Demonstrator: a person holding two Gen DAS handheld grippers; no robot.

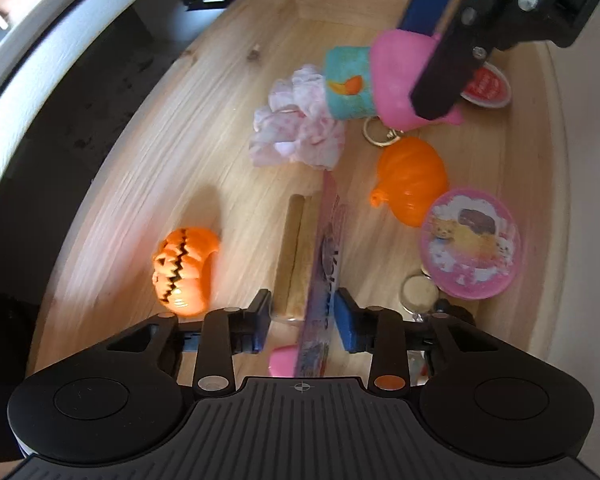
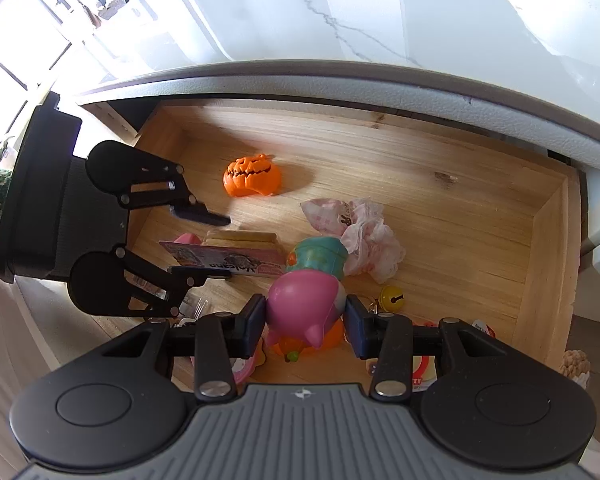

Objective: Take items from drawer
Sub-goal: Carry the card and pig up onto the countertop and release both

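The right gripper pinches the pink pig toy in the wooden drawer, while the left gripper stands spread around a thin card, which may slip, I think.

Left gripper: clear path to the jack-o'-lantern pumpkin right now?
Probably not right away. The left gripper straddles the upright flat pink packet. The jack-o'-lantern pumpkin sits alone on bare drawer floor just beside it, nothing covering it.
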